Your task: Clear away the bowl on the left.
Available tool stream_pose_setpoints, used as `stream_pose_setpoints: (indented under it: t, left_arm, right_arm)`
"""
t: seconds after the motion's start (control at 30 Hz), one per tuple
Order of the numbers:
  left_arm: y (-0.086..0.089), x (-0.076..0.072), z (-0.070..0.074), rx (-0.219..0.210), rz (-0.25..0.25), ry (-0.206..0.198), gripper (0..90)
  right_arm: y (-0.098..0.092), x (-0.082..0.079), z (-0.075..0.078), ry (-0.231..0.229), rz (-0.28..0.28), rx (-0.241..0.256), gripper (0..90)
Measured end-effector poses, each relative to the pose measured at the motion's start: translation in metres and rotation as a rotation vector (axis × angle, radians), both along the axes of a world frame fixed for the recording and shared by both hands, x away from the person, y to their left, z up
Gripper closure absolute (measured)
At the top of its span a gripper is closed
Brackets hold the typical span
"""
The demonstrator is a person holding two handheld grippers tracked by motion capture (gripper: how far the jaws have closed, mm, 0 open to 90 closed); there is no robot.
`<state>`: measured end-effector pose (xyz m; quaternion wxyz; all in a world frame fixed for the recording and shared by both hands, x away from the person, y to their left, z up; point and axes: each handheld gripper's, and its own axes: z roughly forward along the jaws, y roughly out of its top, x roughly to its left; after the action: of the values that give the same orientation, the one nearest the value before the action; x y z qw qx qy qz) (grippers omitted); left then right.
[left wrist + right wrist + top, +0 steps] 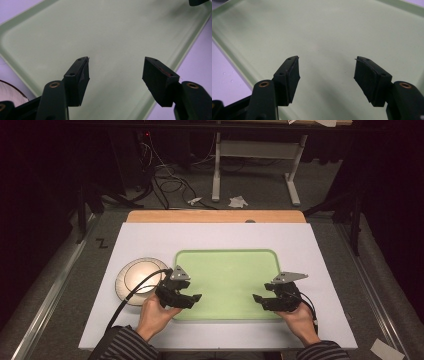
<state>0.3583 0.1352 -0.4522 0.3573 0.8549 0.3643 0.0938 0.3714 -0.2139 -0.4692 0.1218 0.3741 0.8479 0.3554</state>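
Here, two spread hand-held grippers, left hand-held gripper (196, 297) and right hand-held gripper (257, 298), flank one green tray (227, 257).

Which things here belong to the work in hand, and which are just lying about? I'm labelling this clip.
In the work:
- green tray, bare, under both grippers
- left gripper, open
- right gripper, open
- stacked plates beside the left gripper

Lying about:
- crumpled paper on the floor
- cables on the floor

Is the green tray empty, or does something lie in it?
Empty. The green tray shows bare floor from rim to rim in the high view; the left gripper and right gripper hover open over it, holding nothing.
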Motion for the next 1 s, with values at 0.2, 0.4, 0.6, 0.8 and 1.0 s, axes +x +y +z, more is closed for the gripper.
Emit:
stream_pose_setpoints:
  t: [0.2, 0.4, 0.6, 0.8, 1.0]
  left_arm:
    - [0.004, 0.0, 0.003, -0.021, 0.009, -0.002, 38.3]
    - [0.01, 0.002, 0.004, -0.039, 0.03, 0.002, 38.1]
    - [0.016, 0.002, 0.007, -0.056, 0.048, -0.01, 38.1]
    - [0.018, 0.002, 0.009, -0.052, 0.057, -0.016, 37.8]
    - [0.023, 0.003, 0.011, -0.061, 0.075, -0.018, 37.3]
  right_arm:
    - [0.001, 0.0, 0.0, 0.0, 0.005, -0.005, 38.3]
    - [0.0, 0.0, 0.0, 0.002, 0.004, -0.008, 38.3]
    - [0.0, 0.0, 0.0, 0.001, 0.005, -0.007, 38.3]
    - [0.0, 0.0, 0.0, 0.0, 0.003, -0.006, 38.3]
    - [0.0, 0.0, 0.0, 0.003, 0.005, -0.005, 38.3]
